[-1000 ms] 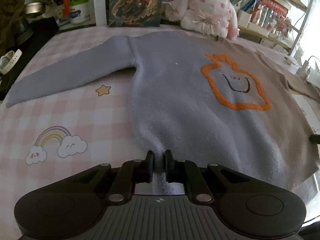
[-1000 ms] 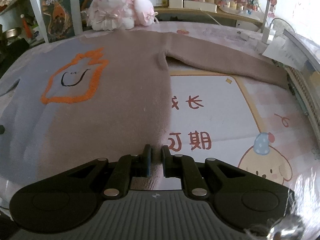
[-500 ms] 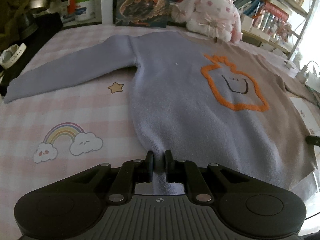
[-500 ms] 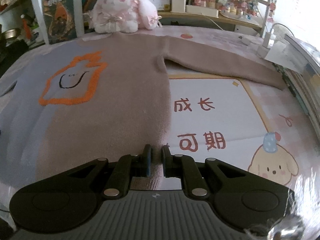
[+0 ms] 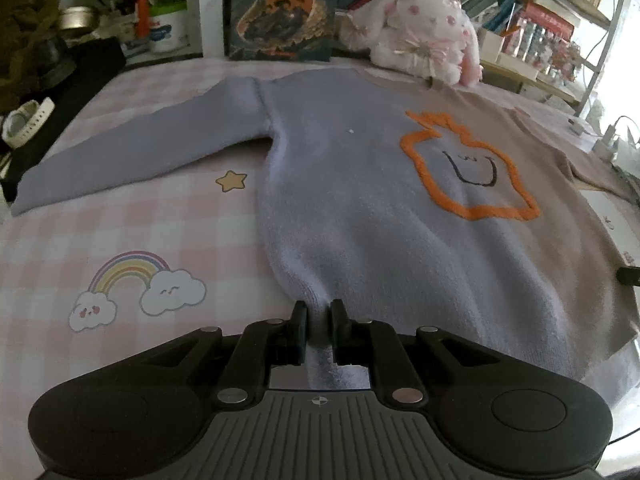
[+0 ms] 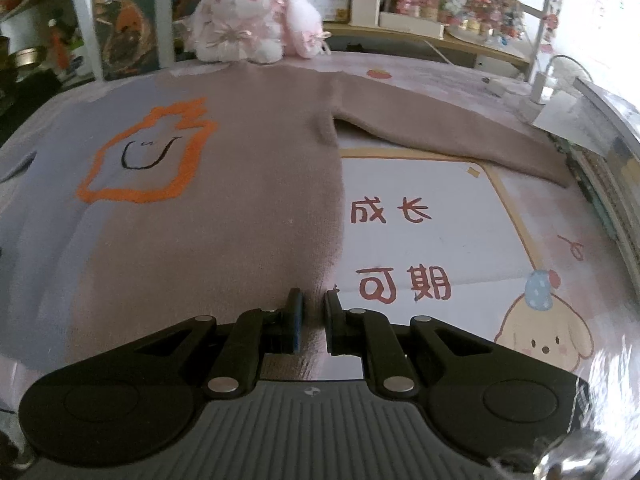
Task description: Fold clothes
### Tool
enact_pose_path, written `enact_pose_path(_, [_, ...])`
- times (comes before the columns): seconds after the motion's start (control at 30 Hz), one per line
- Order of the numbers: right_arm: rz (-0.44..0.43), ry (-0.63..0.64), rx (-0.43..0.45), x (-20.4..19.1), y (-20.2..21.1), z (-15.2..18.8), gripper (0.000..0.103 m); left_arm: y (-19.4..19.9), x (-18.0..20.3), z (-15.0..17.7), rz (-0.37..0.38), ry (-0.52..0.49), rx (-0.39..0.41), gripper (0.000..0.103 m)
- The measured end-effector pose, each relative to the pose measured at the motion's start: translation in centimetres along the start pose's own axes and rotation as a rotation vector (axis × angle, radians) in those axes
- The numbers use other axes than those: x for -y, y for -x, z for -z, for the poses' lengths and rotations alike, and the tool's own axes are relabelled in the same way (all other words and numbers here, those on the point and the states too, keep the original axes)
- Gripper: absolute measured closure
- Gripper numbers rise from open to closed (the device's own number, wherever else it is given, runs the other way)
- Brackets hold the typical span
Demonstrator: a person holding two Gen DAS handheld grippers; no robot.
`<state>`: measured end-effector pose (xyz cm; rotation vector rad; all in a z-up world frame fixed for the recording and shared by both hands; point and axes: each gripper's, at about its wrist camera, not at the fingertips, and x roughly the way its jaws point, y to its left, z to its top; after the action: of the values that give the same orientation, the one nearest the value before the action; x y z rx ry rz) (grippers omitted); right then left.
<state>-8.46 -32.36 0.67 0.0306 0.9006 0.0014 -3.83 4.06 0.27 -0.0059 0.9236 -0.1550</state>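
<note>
One sweater [image 5: 360,208], two sleeves spread

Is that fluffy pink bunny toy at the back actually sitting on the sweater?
Cannot tell. In the right wrist view the plush bunny meets the sweater collar edge, but no view shows plainly contact or a gap.

Left gripper [image 5: 318,316] loosening on sweater [image 5: 360,216] hem (jaws opening)

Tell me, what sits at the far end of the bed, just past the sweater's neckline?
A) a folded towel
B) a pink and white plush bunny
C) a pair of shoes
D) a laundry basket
B: a pink and white plush bunny lies just beyond the collar of the sweater, in front of the bookshelves.
</note>
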Motion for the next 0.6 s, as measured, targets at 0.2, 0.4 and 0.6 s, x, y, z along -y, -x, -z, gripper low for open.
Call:
enact_pose_path(0.2, [-0.061,0.047,0.001,0.7,0.0,0.0,0.089,0.4,1.6,0.3,-0.122,0.036,0.014,0.080])
enact_pose_path(0.4, [-0.104,0.053,-0.009,2.1,-0.2,-0.3,0.053,2.8,4.9,0.5,-0.216,0.142,0.140,0.032])
enact_pose_path(0.6, [-0.092,0.101,0.027,2.8,1.0,-0.3,0.035,4.1,8.5,0.6,-0.225,0.129,0.244,0.018])
